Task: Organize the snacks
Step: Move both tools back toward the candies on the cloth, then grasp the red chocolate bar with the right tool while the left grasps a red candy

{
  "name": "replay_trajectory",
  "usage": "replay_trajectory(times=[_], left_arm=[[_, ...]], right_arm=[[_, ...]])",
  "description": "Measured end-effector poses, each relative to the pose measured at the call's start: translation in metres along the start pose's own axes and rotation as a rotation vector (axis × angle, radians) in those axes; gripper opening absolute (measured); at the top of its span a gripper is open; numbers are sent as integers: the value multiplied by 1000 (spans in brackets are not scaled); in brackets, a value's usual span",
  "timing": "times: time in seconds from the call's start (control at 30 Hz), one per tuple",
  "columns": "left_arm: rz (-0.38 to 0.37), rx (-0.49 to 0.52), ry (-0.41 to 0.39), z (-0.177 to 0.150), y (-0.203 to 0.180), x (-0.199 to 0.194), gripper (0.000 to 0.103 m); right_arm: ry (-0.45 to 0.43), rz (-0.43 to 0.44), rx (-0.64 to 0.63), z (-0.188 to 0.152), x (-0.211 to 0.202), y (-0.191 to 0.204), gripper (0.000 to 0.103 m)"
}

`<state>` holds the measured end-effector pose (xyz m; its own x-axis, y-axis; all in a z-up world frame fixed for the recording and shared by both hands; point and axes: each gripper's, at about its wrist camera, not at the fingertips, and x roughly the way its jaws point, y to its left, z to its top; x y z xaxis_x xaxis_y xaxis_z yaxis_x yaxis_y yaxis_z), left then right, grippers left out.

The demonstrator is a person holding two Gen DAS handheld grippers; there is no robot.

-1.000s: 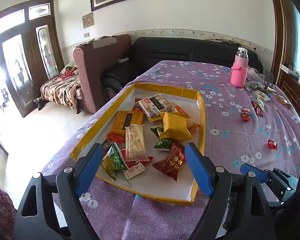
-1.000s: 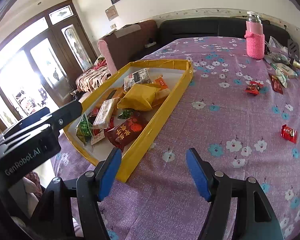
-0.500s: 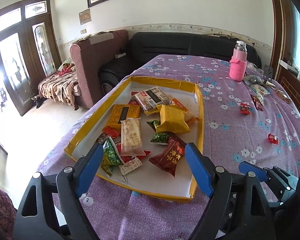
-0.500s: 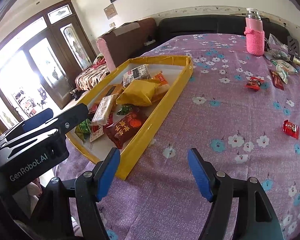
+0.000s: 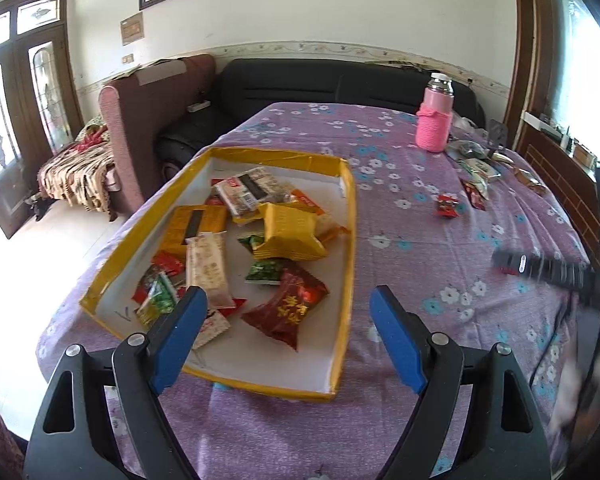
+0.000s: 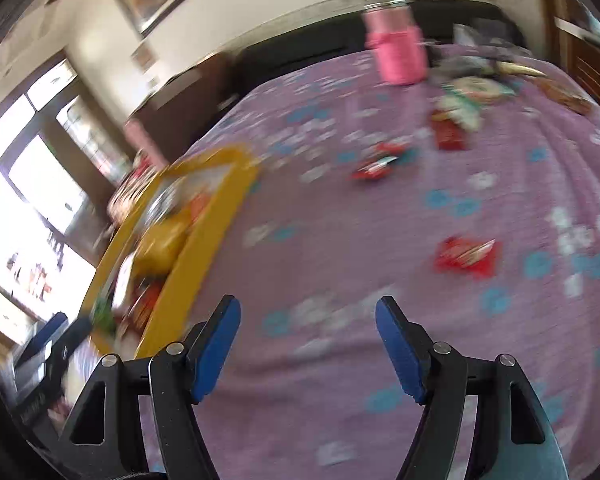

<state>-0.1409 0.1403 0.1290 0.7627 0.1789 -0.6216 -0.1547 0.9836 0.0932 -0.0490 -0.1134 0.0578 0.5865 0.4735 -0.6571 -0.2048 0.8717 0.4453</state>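
Both pairs of jaws stand wide open and hold nothing. On the left gripper (image 5: 288, 300) the blue pads hang above the near end of a shallow yellow-rimmed cardboard tray with a white floor (image 5: 350, 216), which lies on the tabletop covered by a purple cloth with flower print (image 5: 420, 240). The long axis of the tray runs away from the camera, toward a black sofa (image 5: 320, 80) at the far edge.

Inside the tray the snacks lie in a loose heap. A dark red foil packet with gold characters (image 5: 288, 310) is nearest, with its long axis tilted from near left to far right. A long pale wrapped bar (image 5: 208, 264) points almost straight away from the camera. A puffy yellow packet (image 5: 290, 232) rests on top of other packets in the middle.

The right gripper (image 6: 308, 322) hovers over bare cloth, just right of the tray's yellow wall (image 6: 204, 248); this view is blurred. A small red candy wrapper (image 6: 466, 256) lies alone on the cloth ahead of it, with its long axis across the view. A second red wrapper (image 6: 378, 164) lies further away, and more packets are gathered near a pink bottle in a knitted sleeve (image 6: 398, 50), which stands upright at the far right.
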Motion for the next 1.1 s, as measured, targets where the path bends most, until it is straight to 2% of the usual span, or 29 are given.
replay_trajectory(times=[0.17,0.27,0.37,0.4,0.43,0.6,0.67,0.73,0.8,0.83,0.87,0.9,0.93,0.97,1.1], left_arm=[[-49,2,11,0,-7,5,84],[-60,7,21,0,-8,10,84],[-66,1,37,1,-6,17,84],[-66,-2,41,1,-4,19,84],[-65,-6,45,1,-3,21,84],[-77,-27,69,2,5,30,84],[-83,-27,69,2,5,32,84],[-94,-27,73,2,4,35,84],[-107,-22,79,2,2,38,84],[-112,-21,79,2,1,38,84],[-120,-22,81,2,0,39,84],[-129,-24,82,2,-1,39,84],[-136,-25,83,2,-1,39,84],[-141,-25,84,2,-1,39,84],[-157,-18,87,3,-4,42,84]], right_arm=[[-37,-135,43,54,11,-50,74],[-11,-141,47,81,34,-60,72],[31,-131,70,101,65,-62,60],[44,-134,82,106,75,-62,48],[56,-135,94,111,84,-62,42],[97,-160,123,128,127,-51,42],[121,-131,99,127,136,-41,32],[151,-109,72,122,136,-33,31],[219,13,58,119,133,-29,28],[212,50,56,120,123,-32,28],[156,24,55,126,106,-39,30],[119,-21,56,130,99,-46,37],[78,-90,60,136,89,-55,50],[51,-147,81,142,83,-69,53],[56,-216,155,152,89,-105,54]])
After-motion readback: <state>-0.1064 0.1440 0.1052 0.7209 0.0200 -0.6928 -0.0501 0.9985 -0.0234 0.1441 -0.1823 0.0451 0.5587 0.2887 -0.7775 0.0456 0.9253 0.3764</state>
